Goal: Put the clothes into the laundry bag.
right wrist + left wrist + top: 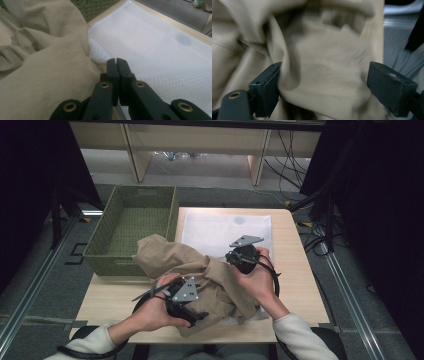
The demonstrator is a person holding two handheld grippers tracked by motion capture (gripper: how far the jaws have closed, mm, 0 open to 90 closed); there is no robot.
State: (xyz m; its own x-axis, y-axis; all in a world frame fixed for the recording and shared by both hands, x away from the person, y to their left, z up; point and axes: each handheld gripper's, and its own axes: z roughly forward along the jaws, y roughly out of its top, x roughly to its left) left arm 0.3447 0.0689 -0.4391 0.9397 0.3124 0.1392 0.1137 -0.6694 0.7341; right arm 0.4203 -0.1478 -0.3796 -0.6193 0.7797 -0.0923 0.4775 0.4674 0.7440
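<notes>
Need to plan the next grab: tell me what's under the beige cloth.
The beige cloth covers the near part of the white mesh bag and some of the table. Anything else beneath stays hidden.

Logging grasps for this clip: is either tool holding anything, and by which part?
The left tool stands open, beige garment between its jaws, not pinched. The right tool is shut at the edge of the white mesh bag; whether mesh is pinched cannot be told.

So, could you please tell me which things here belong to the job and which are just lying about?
In the job:
- beige garment
- white mesh laundry bag
- left tongs, open around the garment
- right tongs, shut

Lying about:
- green woven basket
- cables on the floor
</notes>
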